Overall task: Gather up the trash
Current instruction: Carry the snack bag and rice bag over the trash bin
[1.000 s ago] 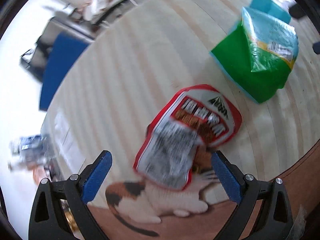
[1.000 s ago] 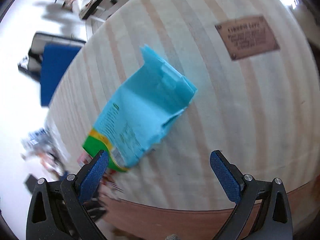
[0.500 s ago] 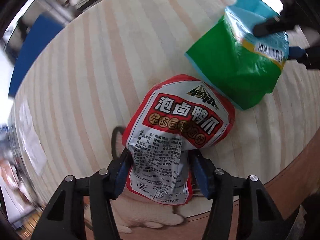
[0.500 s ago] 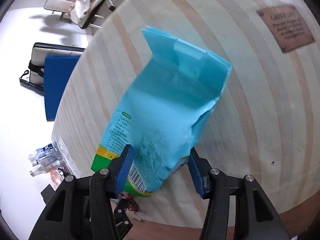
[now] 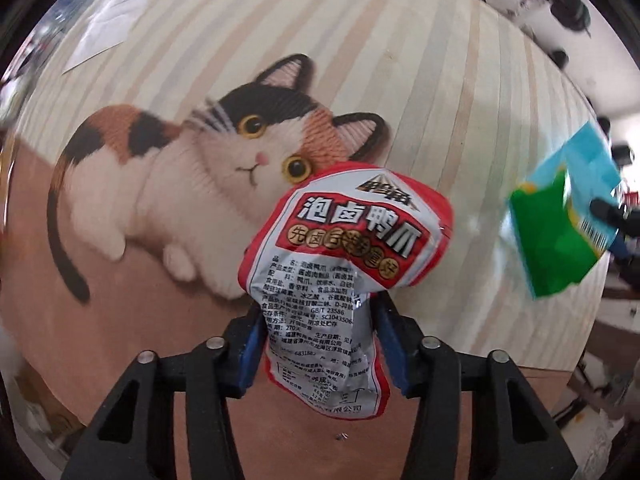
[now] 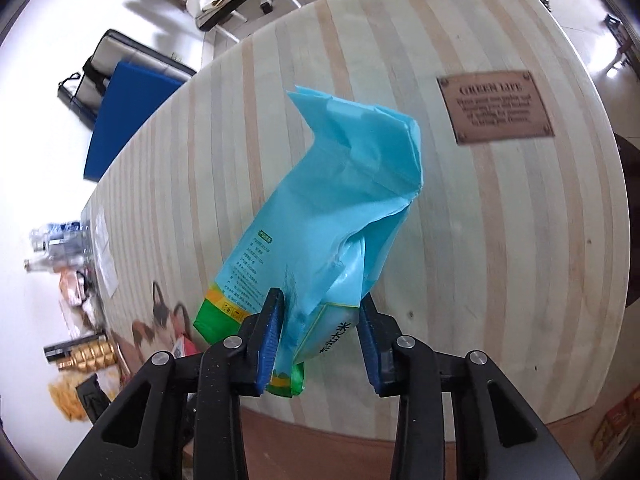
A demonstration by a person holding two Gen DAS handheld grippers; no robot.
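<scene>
The left claw [image 5: 318,344] is clamped on the lower, printed end of a red snack wrapper [image 5: 344,264]; its jaws have just been closing, and the foil is now pinched and creased between the blue pads. The wrapper hangs clear of the tabletop [image 5: 400,60], above the cat picture [image 5: 208,168] near the tabletop's brown edge band.

The right claw [image 6: 320,338] grips a blue-and-green bag [image 6: 332,216] at its green end; its jaws have likewise just been closing, and the film is bunched between the pads. The bag stands out from the claw over the striped tabletop, short of the brown plaque [image 6: 494,106].

Handling judgement: both items look empty, thin and very light. They are soft, so they buckle rather than resist. The film appears glossy and may slide under a loose grip. Neither is fragile. Best hold: across a flattened end or sealed seam, where layers stack. The free ends will likely flap during carrying, so transport should be steady.
</scene>
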